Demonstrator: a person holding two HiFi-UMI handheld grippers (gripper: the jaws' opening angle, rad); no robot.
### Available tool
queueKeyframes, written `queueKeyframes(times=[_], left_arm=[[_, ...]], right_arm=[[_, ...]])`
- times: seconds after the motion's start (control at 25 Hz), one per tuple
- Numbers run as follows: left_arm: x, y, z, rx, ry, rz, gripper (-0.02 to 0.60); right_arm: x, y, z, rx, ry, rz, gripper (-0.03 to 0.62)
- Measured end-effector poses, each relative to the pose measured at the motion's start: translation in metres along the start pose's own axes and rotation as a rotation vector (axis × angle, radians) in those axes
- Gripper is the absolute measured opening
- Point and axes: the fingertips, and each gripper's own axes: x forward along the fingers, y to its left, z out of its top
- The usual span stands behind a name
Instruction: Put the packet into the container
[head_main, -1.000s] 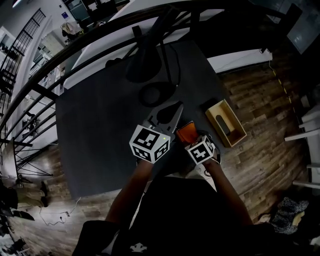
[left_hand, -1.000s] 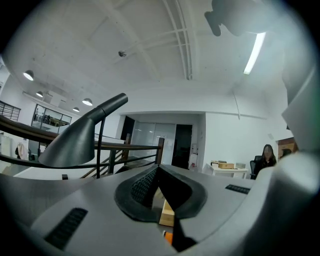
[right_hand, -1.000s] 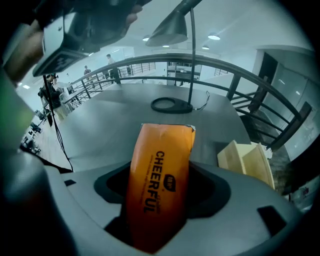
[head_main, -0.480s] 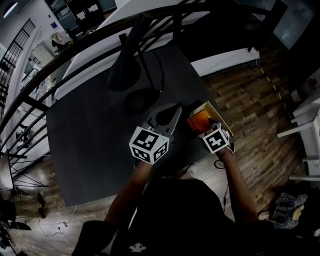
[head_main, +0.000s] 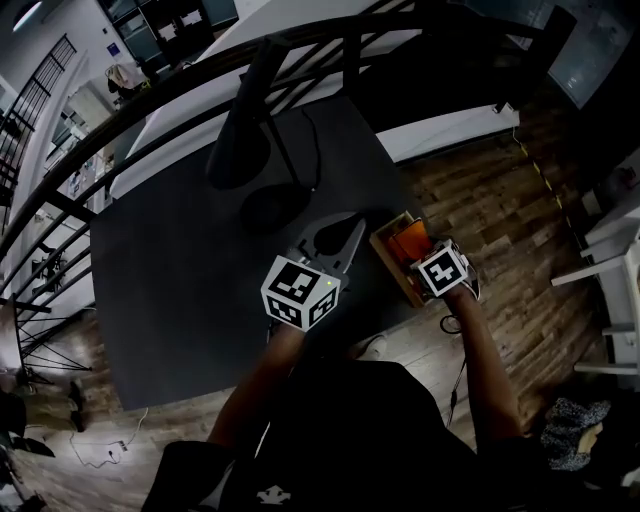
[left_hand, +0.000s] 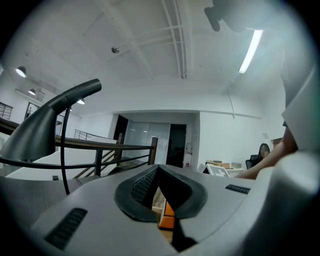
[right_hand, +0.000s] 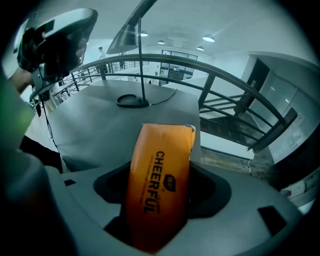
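My right gripper (head_main: 412, 252) is shut on an orange packet (head_main: 408, 240) printed "CHEERFUL". The packet (right_hand: 160, 185) stands upright between the jaws and fills the middle of the right gripper view. In the head view it hangs right over the open wooden container (head_main: 388, 258) at the right edge of the dark table (head_main: 180, 270). Whether it touches the box I cannot tell. My left gripper (head_main: 355, 230) rests over the table just left of the container, jaws closed tip to tip with nothing in them. Through its jaw gap a bit of the packet (left_hand: 167, 217) shows.
A black desk lamp stands behind the grippers, its round base (head_main: 268, 205) on the table and its shade (head_main: 240, 130) above. A dark railing runs along the table's far side. Wooden floor (head_main: 500, 200) lies right of the table, with a cable (head_main: 455, 322) near the table edge.
My right gripper has carried the packet rightward, from beside the left gripper to above the wooden container. The left gripper has stayed about where it was.
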Motion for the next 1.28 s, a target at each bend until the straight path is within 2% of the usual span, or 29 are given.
queueKeyframes(times=[0.32,0.64,0.88,1.28], left_arm=[[-0.002,0.011,0.0,0.01,0.013,0.051,0.006],[0.001,0.014,-0.002,0.002,0.02,0.064,0.006],[0.0,0.016,-0.001,0.003,0.021,0.075,0.006],[-0.002,0.02,-0.005,0.0,0.035,0.081,0.006]], right_arm=[[0.025,0.008,-0.009,0.002,0.028,0.057,0.311],[0.04,0.007,-0.015,0.001,0.038,0.085,0.311],[0.047,0.0,-0.023,-0.013,0.063,0.063,0.311],[0.054,0.001,-0.023,0.0,0.05,0.084,0.311]])
